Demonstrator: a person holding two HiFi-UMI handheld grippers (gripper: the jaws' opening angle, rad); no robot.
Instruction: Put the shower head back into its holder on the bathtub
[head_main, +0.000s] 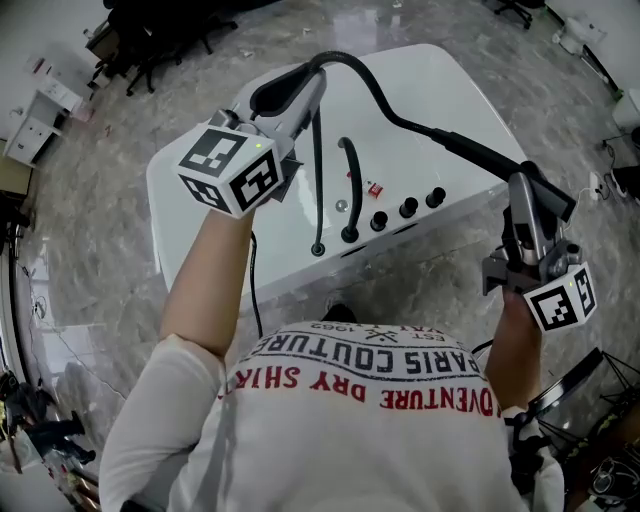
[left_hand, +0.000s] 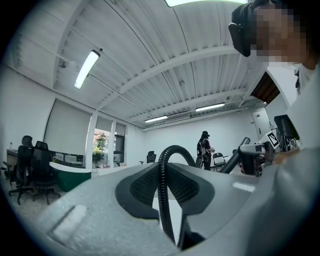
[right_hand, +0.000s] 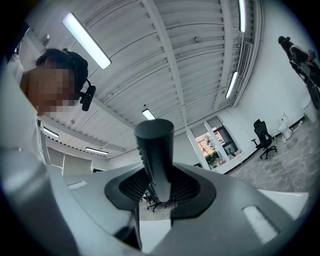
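The white bathtub (head_main: 210, 175) stands below me in the head view. A black ribbed hose (head_main: 385, 95) arcs above it from my left gripper (head_main: 292, 88) to the black shower head (head_main: 478, 150). The left gripper is shut on the hose (left_hand: 162, 200), which rises in a loop between its fingers. To the right of the tub, my right gripper (head_main: 527, 198) is shut on the shower head's handle (right_hand: 154, 150), which sticks up between its pads. The left gripper view also catches the right gripper (left_hand: 252, 159). A row of black knobs (head_main: 408, 208) and a black socket (head_main: 349, 235) sit on the tub's near rim.
A second stretch of hose (head_main: 318, 180) hangs down to the tub's rim. Marbled floor surrounds the tub. Office chairs (head_main: 160, 45) stand at the far left, and white cabinets (head_main: 35, 120) line the left wall. A person (left_hand: 205, 149) stands far off in the room.
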